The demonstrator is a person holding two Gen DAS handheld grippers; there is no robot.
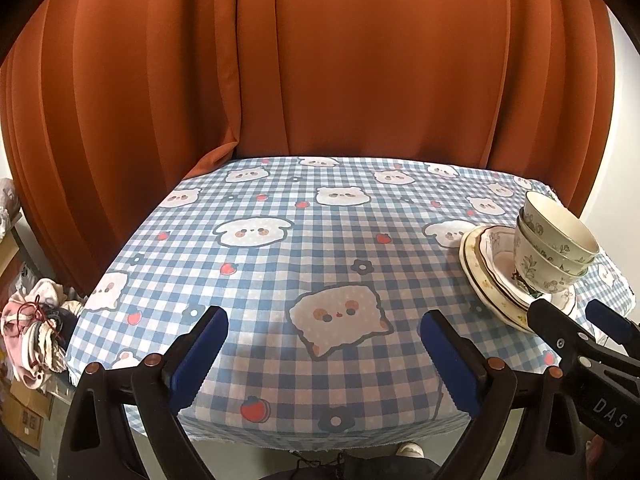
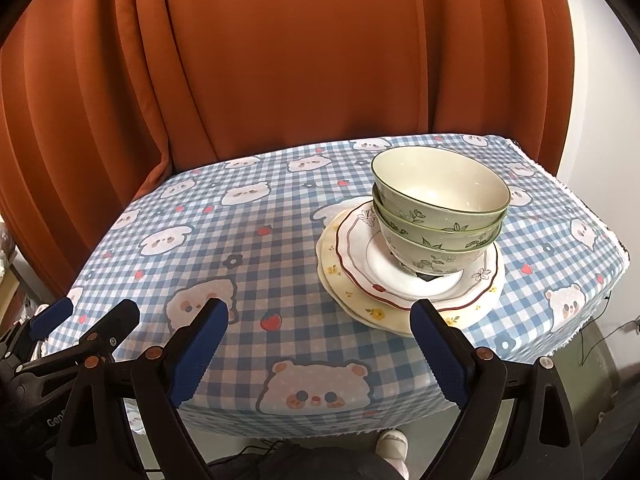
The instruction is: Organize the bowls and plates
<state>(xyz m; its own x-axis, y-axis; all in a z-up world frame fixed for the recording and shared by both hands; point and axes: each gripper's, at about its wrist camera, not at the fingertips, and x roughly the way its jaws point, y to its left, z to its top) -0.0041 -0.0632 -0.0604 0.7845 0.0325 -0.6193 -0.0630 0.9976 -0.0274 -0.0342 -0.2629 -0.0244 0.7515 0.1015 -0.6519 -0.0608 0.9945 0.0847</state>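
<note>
Three green floral bowls (image 2: 438, 216) sit nested on a red-rimmed white plate (image 2: 360, 248), which lies on a yellow flowered plate (image 2: 340, 280). The same stack of bowls (image 1: 554, 240) and plates (image 1: 480, 264) shows at the right in the left wrist view. My right gripper (image 2: 320, 340) is open just in front of the stack, touching nothing. My left gripper (image 1: 324, 344) is open over bare cloth at the table's near edge. Each gripper appears in the other's view: the right gripper (image 1: 580, 324) and the left gripper (image 2: 88, 320).
The table (image 1: 280, 248) wears a blue checked cloth with bear prints. An orange curtain (image 1: 320, 60) hangs close behind it. A heap of clothes (image 1: 36, 328) and cardboard boxes (image 1: 24, 416) lie off the left edge. A person's shoe (image 2: 394, 446) shows below the table.
</note>
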